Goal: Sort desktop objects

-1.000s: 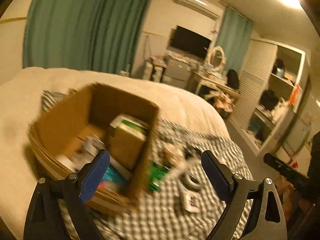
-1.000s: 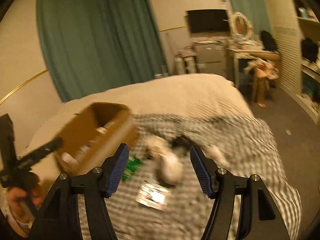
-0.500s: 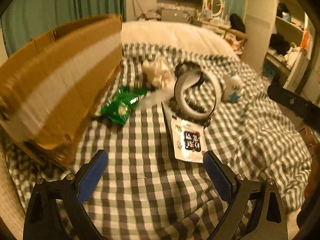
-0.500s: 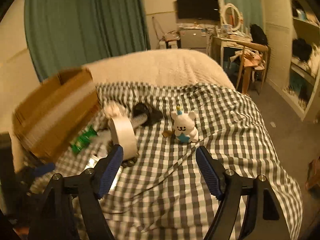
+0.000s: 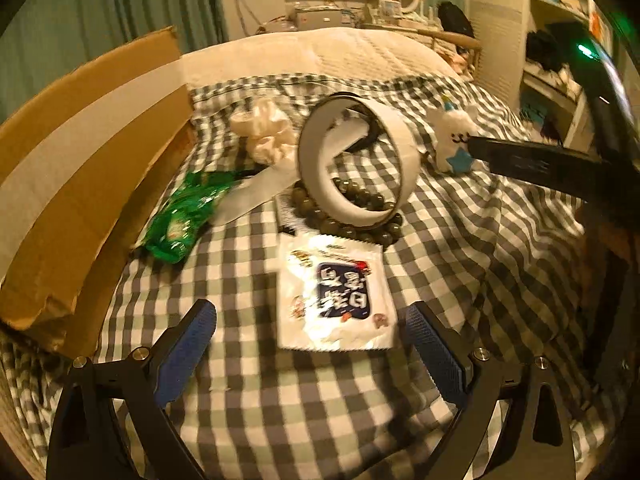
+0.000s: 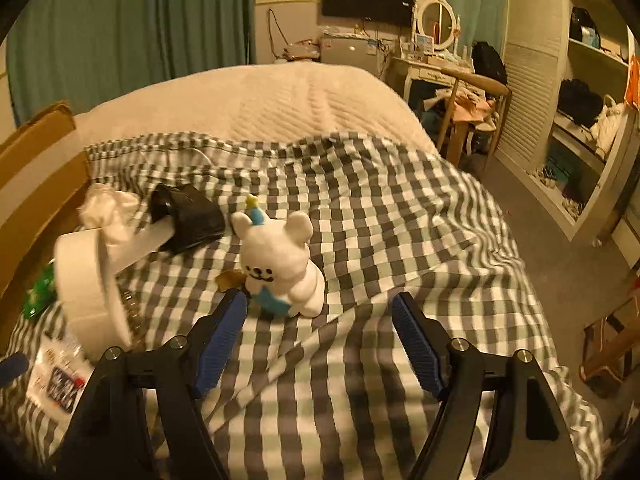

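Observation:
A white snack packet (image 5: 334,294) with dark lettering lies flat on the checked cloth (image 5: 280,400), just beyond my open left gripper (image 5: 310,344). Behind it a wide roll of white tape (image 5: 356,168) stands on edge over a string of dark beads (image 5: 360,204). A green packet (image 5: 182,216) and a cream scrunchie (image 5: 264,136) lie to the left. A white toy bear (image 6: 280,256) sits on the cloth just ahead of my open right gripper (image 6: 320,332), nearer its left finger. The tape roll (image 6: 86,284) and a black object (image 6: 186,218) sit left of the bear.
A cardboard box (image 5: 80,160) stands on the bed at the left, its side facing me. The other gripper's black arm (image 5: 532,164) reaches in from the right by the bear (image 5: 454,140). Right of the bed are a chair (image 6: 472,96), dresser and open shelves (image 6: 580,120).
Both grippers have dropped from high above the box down close to the cloth. The left one now faces the white packet, the right one the toy bear. Both stayed open.

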The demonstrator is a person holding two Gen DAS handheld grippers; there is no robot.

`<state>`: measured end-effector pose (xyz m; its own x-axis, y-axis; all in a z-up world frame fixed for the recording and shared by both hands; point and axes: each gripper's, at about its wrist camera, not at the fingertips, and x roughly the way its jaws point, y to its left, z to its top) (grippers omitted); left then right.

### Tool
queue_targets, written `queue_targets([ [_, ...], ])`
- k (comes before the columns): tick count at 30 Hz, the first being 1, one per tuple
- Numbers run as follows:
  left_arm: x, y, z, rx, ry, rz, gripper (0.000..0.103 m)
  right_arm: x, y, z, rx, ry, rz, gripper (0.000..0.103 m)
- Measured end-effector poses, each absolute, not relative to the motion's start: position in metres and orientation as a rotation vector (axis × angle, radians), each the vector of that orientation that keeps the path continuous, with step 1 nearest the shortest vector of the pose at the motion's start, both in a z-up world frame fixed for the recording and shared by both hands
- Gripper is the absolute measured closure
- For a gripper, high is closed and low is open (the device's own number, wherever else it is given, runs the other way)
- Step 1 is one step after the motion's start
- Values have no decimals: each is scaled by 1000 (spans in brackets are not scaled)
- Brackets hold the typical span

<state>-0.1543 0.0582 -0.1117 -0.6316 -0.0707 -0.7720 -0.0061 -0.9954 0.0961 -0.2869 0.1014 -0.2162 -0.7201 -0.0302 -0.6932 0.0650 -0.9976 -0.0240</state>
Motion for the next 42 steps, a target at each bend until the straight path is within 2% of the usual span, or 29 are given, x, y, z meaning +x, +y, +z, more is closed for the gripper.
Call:
queue_targets([
  [4,-160,69,-110,1297,-208,-2818,5,-307,94,-230,1171,107,-2870,28],
  [6,-167,72,-113,1326,-236,-2812,8,-313,90,-233,1163,121,-2884,28],
  [8,-172,71,-119,1373,-234,-2796,24,-316,86,-234,1152,128,-2885,28],
  [9,-173,68,-121,1397,-206,-2803,27,-319,85,-234,1146,131,-2887,28],
  [12,-173,63,-121,1428,-165,-2823,45,-324,84,-235,1140,118,-2894,27],
  [14,-172,61,-117,1454,-156,-2833,68,-328,84,-235,1150,96,-2888,28],
  [15,-171,60,-115,1468,-149,-2831,68,-328,84,-234,1150,90,-2885,30],
  [16,-170,56,-114,1480,-124,-2835,70,-328,83,-234,1146,86,-2879,37],
  [17,-169,54,-113,1483,-103,-2838,71,-327,83,-234,1142,81,-2866,52],
  [18,-169,50,-113,1491,-68,-2839,72,-327,82,-234,1148,80,-2851,61],
  [25,-163,42,-106,1499,48,-2848,77,-323,91,-231,1144,-31,-2833,62],
  [33,-162,46,-92,1480,39,-2893,80,-311,97,-214,1119,-147,-2818,62],
  [42,-147,43,-62,1380,54,-2956,82,-274,92,-165,994,-185,-2813,62],
])
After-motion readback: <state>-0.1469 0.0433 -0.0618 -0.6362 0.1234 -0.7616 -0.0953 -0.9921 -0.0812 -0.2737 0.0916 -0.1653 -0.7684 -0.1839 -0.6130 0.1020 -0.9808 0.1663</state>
